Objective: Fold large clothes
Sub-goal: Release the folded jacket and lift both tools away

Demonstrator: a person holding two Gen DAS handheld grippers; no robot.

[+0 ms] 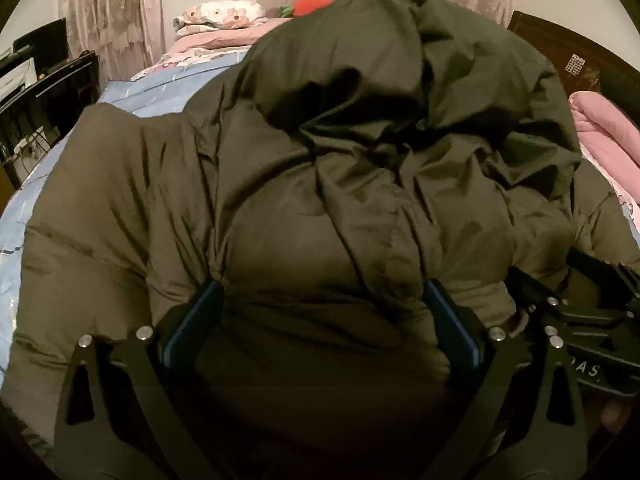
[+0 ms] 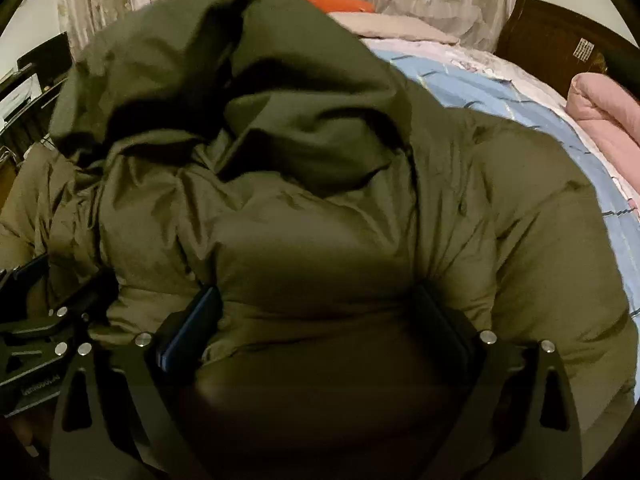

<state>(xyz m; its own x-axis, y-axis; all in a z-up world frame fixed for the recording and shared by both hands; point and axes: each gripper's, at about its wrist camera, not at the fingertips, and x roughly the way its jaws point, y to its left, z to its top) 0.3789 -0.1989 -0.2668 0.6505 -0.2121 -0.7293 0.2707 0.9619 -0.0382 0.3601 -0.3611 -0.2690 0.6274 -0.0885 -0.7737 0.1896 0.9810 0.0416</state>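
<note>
A big olive-green padded jacket (image 1: 320,168) lies bunched on a bed and fills both views, with its hood or upper part heaped at the far side. My left gripper (image 1: 320,292) has its fingers spread wide with a thick bulge of the jacket's near edge pressed between them. My right gripper (image 2: 320,300) stands the same way, fingers wide around a bulge of the jacket (image 2: 320,220). The two grippers are side by side: the right one shows at the right edge of the left wrist view (image 1: 592,312), the left one at the left edge of the right wrist view (image 2: 44,328).
The bed has a light blue patterned sheet (image 1: 160,92). Pillows (image 1: 216,16) and a red plush (image 1: 308,4) lie at the far side, a pink quilt (image 2: 604,120) at the right by a dark wooden headboard (image 2: 548,32). A black desk (image 1: 44,88) stands left.
</note>
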